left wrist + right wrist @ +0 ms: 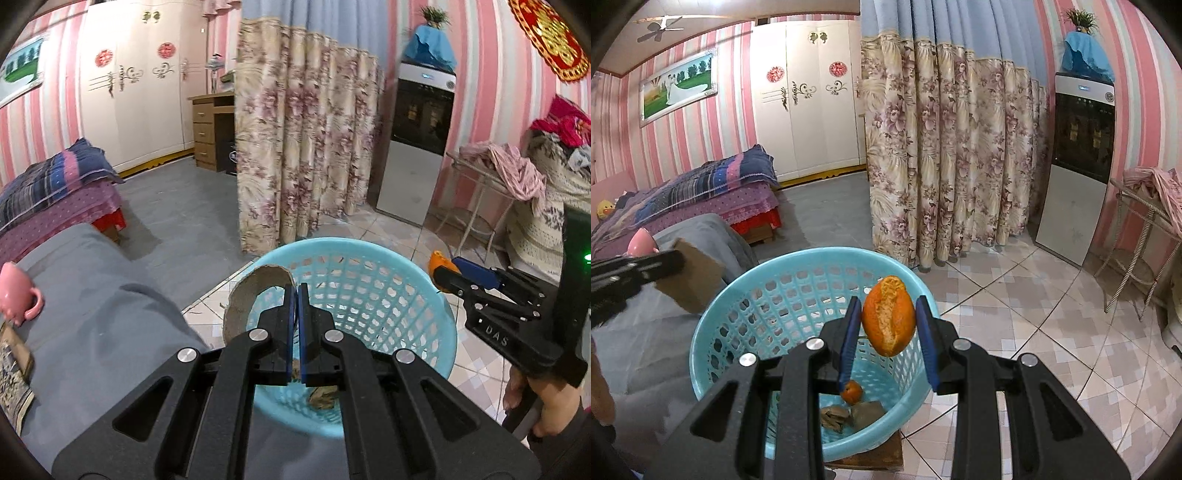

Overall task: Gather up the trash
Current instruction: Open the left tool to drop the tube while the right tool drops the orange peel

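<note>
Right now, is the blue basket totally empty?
No, the blue basket already has a small orange piece and brown scraps lying at its bottom.

Even, dim indoor light is seen; straight lines are bent at the dark rounded edges; slight blur is noted.

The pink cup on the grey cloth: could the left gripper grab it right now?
Probably not yet. The left gripper is shut on a cardboard piece over the basket, so it is occupied; the cup sits off to its side, unobstructed.
</note>
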### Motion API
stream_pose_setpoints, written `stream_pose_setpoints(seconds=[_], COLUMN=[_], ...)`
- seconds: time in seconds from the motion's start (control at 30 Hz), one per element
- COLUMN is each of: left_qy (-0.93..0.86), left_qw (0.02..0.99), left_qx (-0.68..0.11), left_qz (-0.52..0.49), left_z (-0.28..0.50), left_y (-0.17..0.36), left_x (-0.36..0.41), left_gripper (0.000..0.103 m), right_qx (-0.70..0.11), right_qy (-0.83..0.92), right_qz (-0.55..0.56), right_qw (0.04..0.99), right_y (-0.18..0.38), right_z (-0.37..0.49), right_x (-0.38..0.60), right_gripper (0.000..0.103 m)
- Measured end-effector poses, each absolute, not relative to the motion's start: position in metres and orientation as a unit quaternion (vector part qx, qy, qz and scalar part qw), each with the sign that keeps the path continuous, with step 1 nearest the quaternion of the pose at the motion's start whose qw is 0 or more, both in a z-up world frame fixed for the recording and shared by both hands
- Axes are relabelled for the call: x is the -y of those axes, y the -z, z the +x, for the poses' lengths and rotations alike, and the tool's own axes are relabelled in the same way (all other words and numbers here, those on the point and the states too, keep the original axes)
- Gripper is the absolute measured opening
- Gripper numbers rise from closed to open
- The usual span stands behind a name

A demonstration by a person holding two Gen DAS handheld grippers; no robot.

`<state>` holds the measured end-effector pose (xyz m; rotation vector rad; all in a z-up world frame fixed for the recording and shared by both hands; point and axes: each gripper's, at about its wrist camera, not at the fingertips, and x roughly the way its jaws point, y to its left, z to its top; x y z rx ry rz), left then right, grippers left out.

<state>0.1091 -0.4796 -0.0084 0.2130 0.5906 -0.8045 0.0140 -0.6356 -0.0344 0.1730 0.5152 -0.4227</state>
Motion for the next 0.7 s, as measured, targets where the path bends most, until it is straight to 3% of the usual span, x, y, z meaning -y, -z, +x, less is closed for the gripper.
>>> stream_pose_setpoints(seconds=[0.2, 0.27, 0.3, 0.33, 0.47, 0.6, 0.7], left_qy=[0.391, 0.392, 0.384, 0.378, 0.365, 0.343, 0.325], left_qw=[0.867, 0.865, 0.87, 0.874, 0.883, 0.893, 0.899], left_qx=[-0.286, -0.288, -0.284, -0.278, -0.267, -0.27, -0.273], left_qz=[0.118, 0.122, 0.124, 0.123, 0.124, 0.113, 0.11], left_z=[0.116, 0.12, 0.12, 0.121, 0.125, 0.135, 0.14], left_y=[0.014, 0.014, 0.013, 0.012, 0.008, 0.006, 0.008], left_x=[0.505, 0.507, 0.507, 0.505, 0.49, 0.464, 0.444], left_gripper=[0.004, 0.028, 0.058, 0.073, 0.074, 0.087, 0.09], right_qx=[-0.25, -0.25, -0.25, -0.251, -0.255, -0.26, -0.265], right_qy=[0.207, 0.208, 0.207, 0.207, 0.208, 0.206, 0.204], right_qz=[0.085, 0.084, 0.084, 0.083, 0.079, 0.078, 0.079], right_qw=[0.942, 0.942, 0.942, 0.942, 0.941, 0.94, 0.939], right_y=[0.036, 0.037, 0.036, 0.036, 0.038, 0.042, 0.046], right_z=[0.016, 0.017, 0.018, 0.018, 0.02, 0.025, 0.032], right_x=[0.636, 0.636, 0.636, 0.636, 0.634, 0.629, 0.623], right_gripper=[0.031, 0.031, 0.031, 0.031, 0.031, 0.031, 0.031])
